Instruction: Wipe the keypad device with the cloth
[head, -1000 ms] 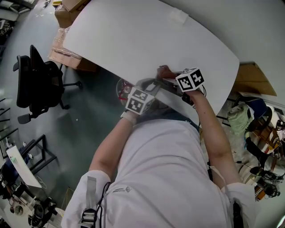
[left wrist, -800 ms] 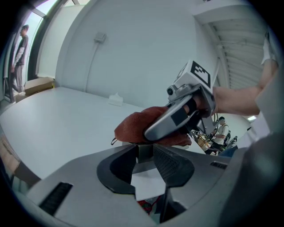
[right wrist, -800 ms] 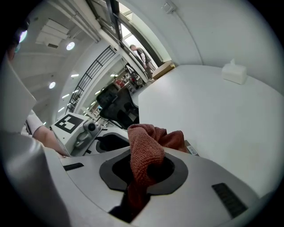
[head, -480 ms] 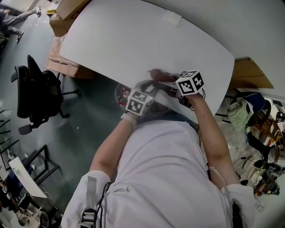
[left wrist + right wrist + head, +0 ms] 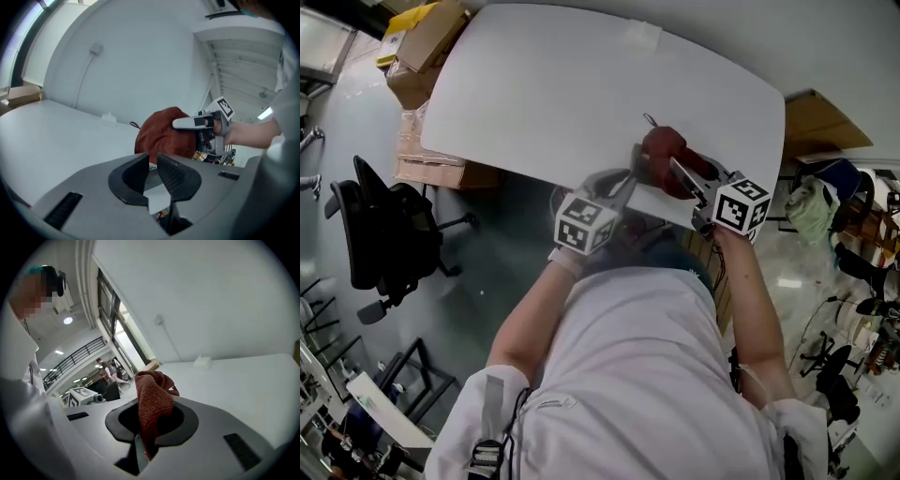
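Observation:
A rust-red cloth (image 5: 664, 150) hangs bunched above the near edge of the white table (image 5: 544, 94). My right gripper (image 5: 680, 173) is shut on it; in the right gripper view the cloth (image 5: 152, 397) fills the gap of the gripper (image 5: 152, 420) and spills over it. My left gripper (image 5: 626, 180) sits just left of the cloth (image 5: 161, 136). Its jaws (image 5: 152, 161) have just been closing and now stand narrow, with a pale flat piece of the keypad device (image 5: 158, 197) between them. The rest of the device is hidden.
A small white block (image 5: 639, 36) lies at the table's far edge. Left of the table are cardboard boxes (image 5: 417, 47) and a black office chair (image 5: 384, 234). Bags and gear (image 5: 853, 234) crowd the floor on the right. The person's body fills the foreground.
Both grippers have risen from the table edge. The cloth, low and mostly hidden under the right gripper before, is now lifted in a bunch. The right gripper has shifted right.

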A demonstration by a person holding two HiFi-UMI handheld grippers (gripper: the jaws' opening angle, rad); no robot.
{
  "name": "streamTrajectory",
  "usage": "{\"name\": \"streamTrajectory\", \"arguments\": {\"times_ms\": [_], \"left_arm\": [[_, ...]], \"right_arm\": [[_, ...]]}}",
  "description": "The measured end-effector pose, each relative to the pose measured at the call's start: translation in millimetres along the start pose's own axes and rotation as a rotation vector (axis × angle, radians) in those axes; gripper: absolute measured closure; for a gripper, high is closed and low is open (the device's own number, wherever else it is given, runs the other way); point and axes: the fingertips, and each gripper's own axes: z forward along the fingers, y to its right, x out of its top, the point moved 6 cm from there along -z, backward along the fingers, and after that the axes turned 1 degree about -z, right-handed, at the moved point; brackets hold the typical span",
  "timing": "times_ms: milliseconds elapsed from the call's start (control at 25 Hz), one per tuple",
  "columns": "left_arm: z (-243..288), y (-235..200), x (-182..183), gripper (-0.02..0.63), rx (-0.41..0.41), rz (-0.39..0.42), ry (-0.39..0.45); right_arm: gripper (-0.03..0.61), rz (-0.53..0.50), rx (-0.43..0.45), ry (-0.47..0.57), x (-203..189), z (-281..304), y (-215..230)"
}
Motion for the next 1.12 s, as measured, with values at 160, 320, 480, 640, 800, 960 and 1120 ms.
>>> {"name": "streamTrajectory", "arguments": {"times_ms": [160,320,480,640,800,960,1120], "left_arm": [[-22,8,29,0.568,-0.036,0.047,0.065],[-41,23,55,0.576,-0.052,0.091,0.15],[-53,43,75,0.591,-0.061,0.104,0.199],[-54,68,93,0.6,-0.081,0.068,0.245],[-45,93,103,0.601,-0.066,0.091,0.264],[-38,108,106,0.603,-0.02,0.107,0.285],[-33,122,109,0.603,-0.013,0.108,0.293]], "right_arm": [[0.522,-0.096,-0.077,0.118,12,-26,-25],[0.522,-0.185,-0.139,0.215,22,-53,-47],[0.522,-0.197,-0.159,0.302,33,-85,-57],[0.522,-0.215,-0.14,0.333,40,-114,-55],[0.522,-0.221,-0.128,0.358,46,-139,-42],[0.522,-0.263,-0.121,0.382,55,-153,-37],[0.522,-0.323,-0.112,0.394,61,-165,-37]]}}
